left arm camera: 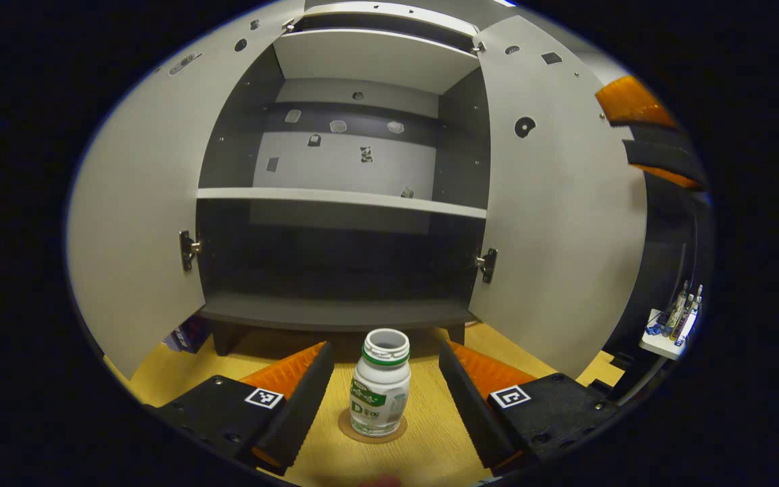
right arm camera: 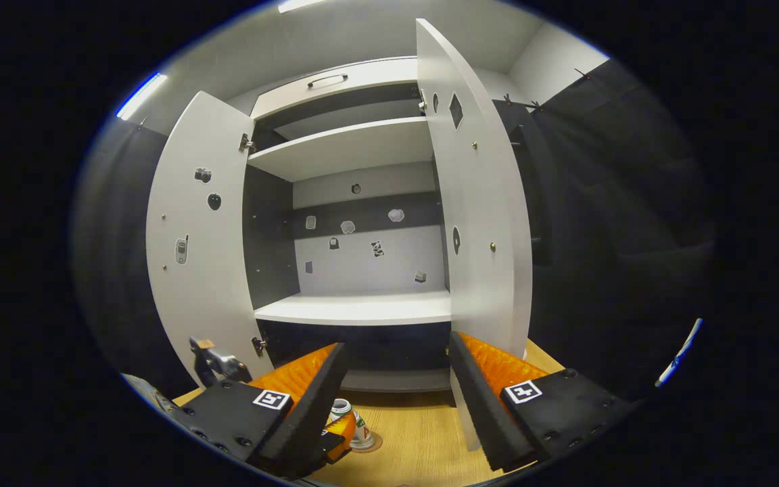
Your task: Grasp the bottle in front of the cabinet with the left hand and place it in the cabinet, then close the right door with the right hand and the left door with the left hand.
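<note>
Wooden floor (left arm camera: 430,439), open cabinet (left arm camera: 342,196); green-labelled bottle (left arm camera: 380,392), big "D", between spread left gripper (left arm camera: 384,392); right gripper (right arm camera: 396,399) agape.

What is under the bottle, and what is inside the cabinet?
The bottle stands on a round brown coaster on the wooden table. The cabinet has bare shelves, with small stickers on its back wall. The dark lower compartment cannot be seen fully.
</note>
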{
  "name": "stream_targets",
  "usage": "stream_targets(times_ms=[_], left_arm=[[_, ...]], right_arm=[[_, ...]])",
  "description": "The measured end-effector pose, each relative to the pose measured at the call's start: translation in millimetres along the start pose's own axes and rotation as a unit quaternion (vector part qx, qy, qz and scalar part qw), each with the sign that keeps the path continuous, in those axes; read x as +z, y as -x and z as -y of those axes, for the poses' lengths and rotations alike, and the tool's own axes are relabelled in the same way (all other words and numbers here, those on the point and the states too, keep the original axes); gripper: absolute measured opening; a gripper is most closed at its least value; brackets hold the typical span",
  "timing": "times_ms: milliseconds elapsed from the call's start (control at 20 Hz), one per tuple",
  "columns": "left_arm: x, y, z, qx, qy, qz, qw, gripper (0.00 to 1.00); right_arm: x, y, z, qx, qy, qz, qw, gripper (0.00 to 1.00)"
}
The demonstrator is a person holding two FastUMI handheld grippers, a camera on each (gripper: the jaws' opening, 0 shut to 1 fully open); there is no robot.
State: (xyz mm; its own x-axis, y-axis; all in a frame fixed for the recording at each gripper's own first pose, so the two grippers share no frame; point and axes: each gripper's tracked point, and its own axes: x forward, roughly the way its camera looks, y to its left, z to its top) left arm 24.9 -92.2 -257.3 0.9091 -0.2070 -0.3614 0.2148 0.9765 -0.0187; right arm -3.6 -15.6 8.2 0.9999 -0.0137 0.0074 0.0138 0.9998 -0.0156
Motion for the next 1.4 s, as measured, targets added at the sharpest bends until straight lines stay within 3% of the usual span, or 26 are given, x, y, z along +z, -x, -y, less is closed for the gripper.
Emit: stream_targets(times_ms=[700,800,1000,1150,1400], left_arm=[[-83,-30,-8,0.000,0.015,-0.095,0.995,0.95],[-79,-23,-11,0.000,0.026,-0.094,0.995,0.76],[-29,-7,-18,0.000,0.019,-0.049,0.999,0.73],[42,6,-25,0.011,0.014,0.013,1.000,0.73],[168,22,-57,0.063,-0.025,0.098,0.993,0.72]], right_arm=[[0,4,4,-0.004,0.003,-0.002,1.000,0.99],[1,4,4,-0.003,0.001,0.000,1.000,0.99],[2,5,4,-0.001,-0.003,0.003,1.000,0.99],[-1,4,2,0.005,-0.008,0.000,1.000,0.99],[-5,5,-3,0.015,-0.018,-0.007,1.000,0.99]])
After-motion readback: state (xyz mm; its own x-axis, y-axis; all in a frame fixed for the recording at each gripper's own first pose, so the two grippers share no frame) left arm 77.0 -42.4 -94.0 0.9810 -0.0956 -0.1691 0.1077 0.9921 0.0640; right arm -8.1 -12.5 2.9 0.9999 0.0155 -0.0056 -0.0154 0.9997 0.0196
